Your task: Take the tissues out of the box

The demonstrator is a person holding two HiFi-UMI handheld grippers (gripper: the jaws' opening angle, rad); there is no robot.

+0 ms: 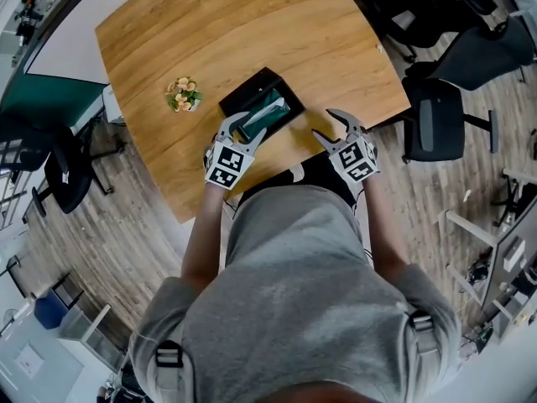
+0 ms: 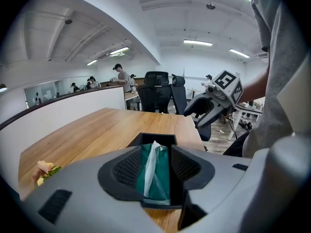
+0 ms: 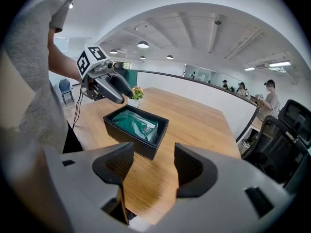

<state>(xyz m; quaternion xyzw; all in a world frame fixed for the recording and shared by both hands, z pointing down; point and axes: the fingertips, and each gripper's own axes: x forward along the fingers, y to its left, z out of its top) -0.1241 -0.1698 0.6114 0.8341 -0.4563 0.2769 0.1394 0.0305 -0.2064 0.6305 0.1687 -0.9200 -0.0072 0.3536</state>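
Head view: tabletop [image 1: 252, 23], wood, carrying a black box [image 1: 252, 85] with a green tissue pack [image 1: 270, 110] inside it. A small flower pot [image 1: 183, 94] stands at 9 o'clock of the box, apart from it. The left hand-held gripper [image 1: 245, 127] hangs over the box's near end. The right hand-held gripper [image 1: 334, 130] waits at 4 o'clock of the box, over bare wood.

Left gripper view: jaws stand apart and grip nothing. Through the gap shows a white tissue [image 2: 153, 164], raised in a fold from the slit of the pack, 12 o'clock ahead. Contact between pads and tissue cannot be told.

Right gripper view: jaws wide apart and empty, with only wood between them. The box [image 3: 131, 135] lies at 11 o'clock, the pack [image 3: 136, 123] inside and crumpled. The left hand-held gripper [image 3: 114, 89] appears to hover just above the box's far end.

Handling note, as judgement: the step in hand is the first pinch. Lower the left jaws astride the white fold alone and close low on it, clear of the green wrapper. Draw straight up, since a slanted pull is likely to tear the sheet or drag the pack. The light box may rise with it, so the right hand-held gripper could steady the near wall.
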